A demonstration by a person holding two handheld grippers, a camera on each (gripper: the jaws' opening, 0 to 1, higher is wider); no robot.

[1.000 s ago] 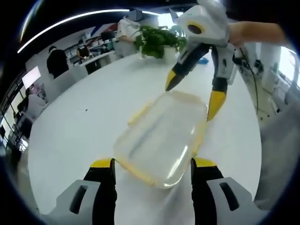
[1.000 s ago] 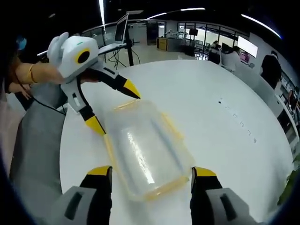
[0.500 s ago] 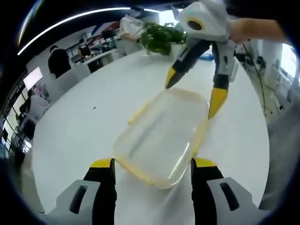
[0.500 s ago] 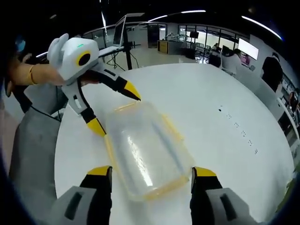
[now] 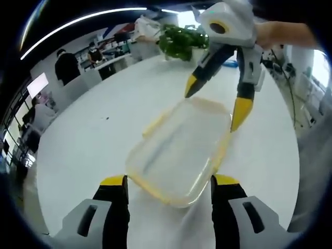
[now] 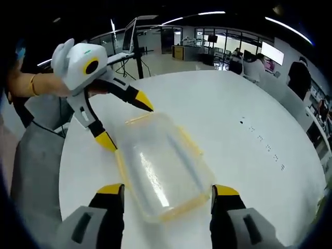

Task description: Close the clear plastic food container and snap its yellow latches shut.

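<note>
Little has shifted since a second ago: the clear container (image 5: 179, 150) sits where it did on the white round table (image 5: 93, 140), and both of my grippers hold much the same stations at its two short ends.

From the left gripper view, the container's long axis runs away from my left gripper (image 5: 168, 182) toward the right gripper (image 5: 213, 104) at the far end, leaning to the upper right. Its lid is on, and the yellow latches (image 5: 155, 124) along the long sides look splayed outward. My left jaws are spread wide, one tip on each side of the near short end, gripping nothing.

From the right gripper view, the box (image 6: 163, 166) points from my right gripper (image 6: 168, 189) up toward the left gripper (image 6: 124, 120). My right jaws also stand wide apart, flanking the near end, empty.

A green plant (image 5: 181, 41) stands at the table's far edge.
</note>
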